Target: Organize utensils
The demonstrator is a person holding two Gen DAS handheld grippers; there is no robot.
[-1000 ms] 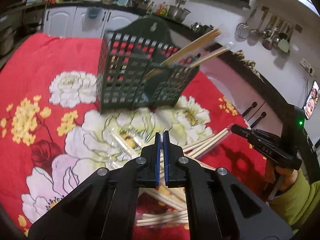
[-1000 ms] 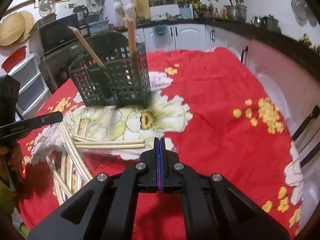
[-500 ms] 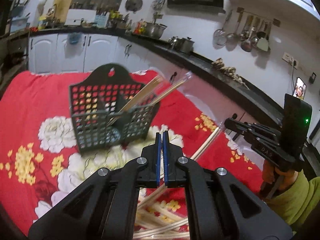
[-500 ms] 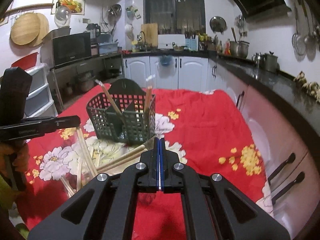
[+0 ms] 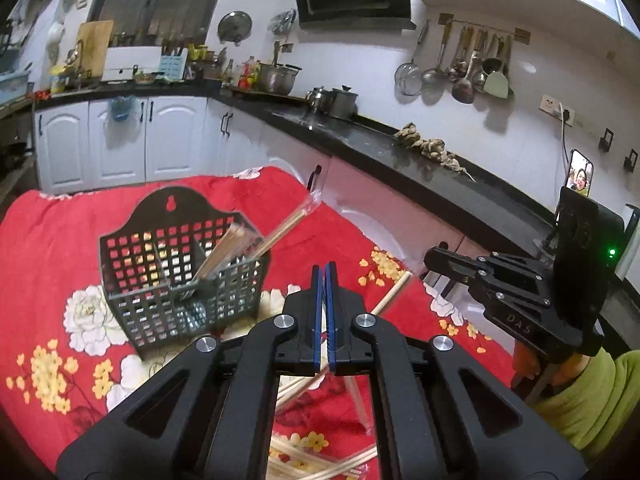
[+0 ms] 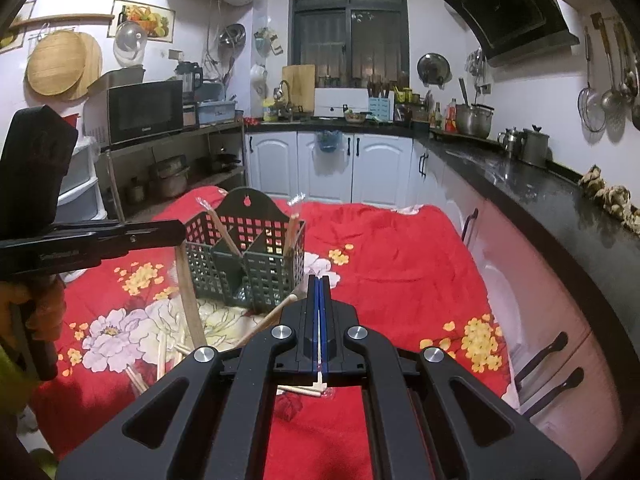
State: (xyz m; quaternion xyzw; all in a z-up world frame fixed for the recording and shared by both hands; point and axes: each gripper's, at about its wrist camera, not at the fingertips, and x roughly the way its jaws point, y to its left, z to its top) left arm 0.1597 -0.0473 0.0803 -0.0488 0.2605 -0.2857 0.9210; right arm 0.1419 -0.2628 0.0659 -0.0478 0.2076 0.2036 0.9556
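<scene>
Chopsticks (image 6: 272, 312) loose on cloth-covered worktop (image 6: 400, 264) below both grippers, more propped upright by dividers of green slotted caddy (image 6: 260, 276) just ahead; left gripper (image 5: 325, 276) pressed together, right gripper (image 6: 319, 284) likewise, pale sliver between pads too thin to identify.

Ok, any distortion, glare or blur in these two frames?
Left wrist: fisheye bends the black countertop, dark corners, glare on it; green basket sharp. Right wrist: same bending, countertop shiny, basket sharp; no motion blur in either.
</scene>
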